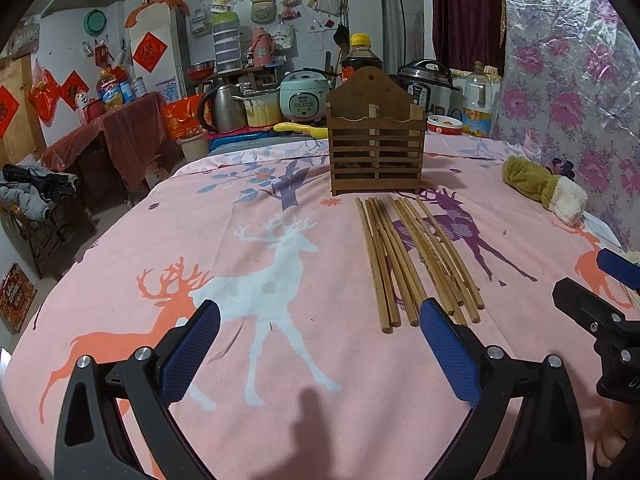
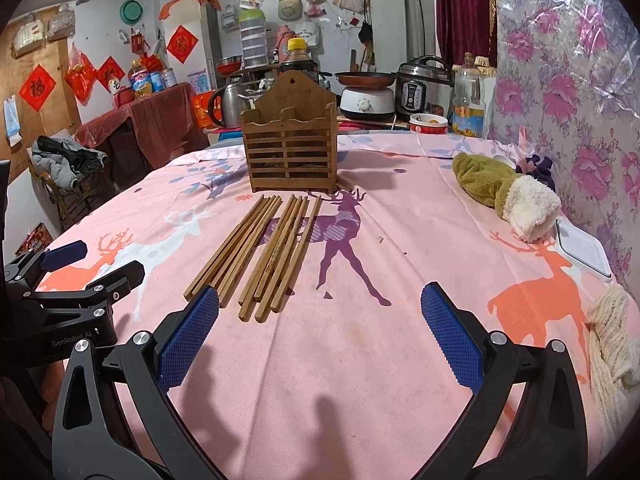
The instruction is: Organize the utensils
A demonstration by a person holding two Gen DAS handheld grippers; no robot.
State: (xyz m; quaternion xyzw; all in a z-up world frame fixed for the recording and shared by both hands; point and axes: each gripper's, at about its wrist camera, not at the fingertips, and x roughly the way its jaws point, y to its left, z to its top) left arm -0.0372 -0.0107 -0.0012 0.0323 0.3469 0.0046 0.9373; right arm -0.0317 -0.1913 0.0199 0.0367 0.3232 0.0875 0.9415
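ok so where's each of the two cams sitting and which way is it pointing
Left wrist: on the left gripper, low over the pink cloth, facing the wooden holder; chopsticks lie ahead to its right, right gripper at the edge.
Right wrist: on the right gripper, facing the same holder; chopsticks lie ahead to its left, left gripper at the edge.
Shared: holder, chopsticks, cloth, green plush.

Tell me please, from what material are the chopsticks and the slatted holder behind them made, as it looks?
The chopsticks look like bamboo or light wood: matte tan, square ends, no shine. One shows a darker speckled pattern. The slatted holder also seems wood or bamboo, in a darker brown stain with a faint sheen; visible grain and cut slats suggest it. Which of the two, the pictures cannot settle.
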